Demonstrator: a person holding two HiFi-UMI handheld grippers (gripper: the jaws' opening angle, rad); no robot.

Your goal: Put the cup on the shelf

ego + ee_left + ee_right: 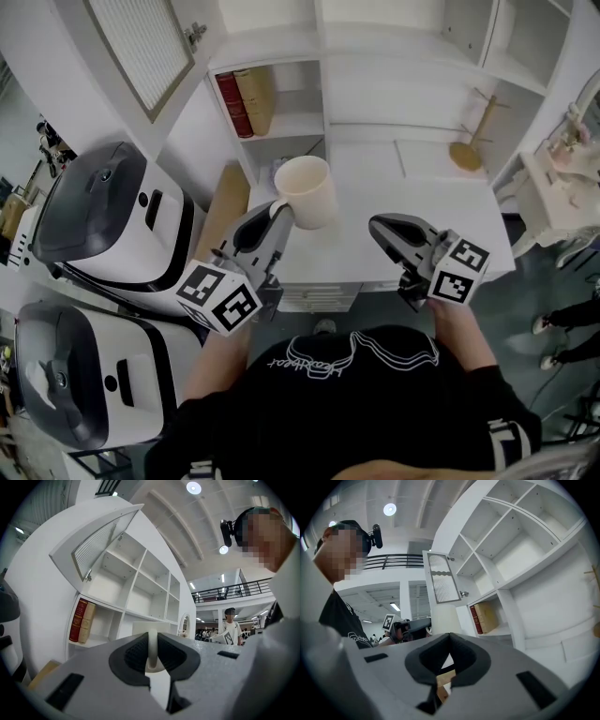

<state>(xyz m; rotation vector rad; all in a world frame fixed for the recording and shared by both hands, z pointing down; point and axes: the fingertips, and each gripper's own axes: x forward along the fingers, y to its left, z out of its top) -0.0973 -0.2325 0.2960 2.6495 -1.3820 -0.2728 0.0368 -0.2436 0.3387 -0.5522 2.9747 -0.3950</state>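
Left hand-held gripper (278,210) clamped, right one (377,226) closed.

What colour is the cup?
The cup is cream-white; the head view shows it best.

Cream cup (306,190) upright, its handle pinched between the jaws of the left gripper (277,208). Right gripper (377,225) is to the cup's right, apart from it, jaws drawn together with nothing in them. Above and left of the cup, a red book (228,105) and a tan book (255,98) stand side by side in a shelf compartment. Far right of the cup, a wooden mug tree (466,141) stands on the white counter (427,211). Left of the cup are two white-and-grey rice cookers (103,220) (66,370), lids down.
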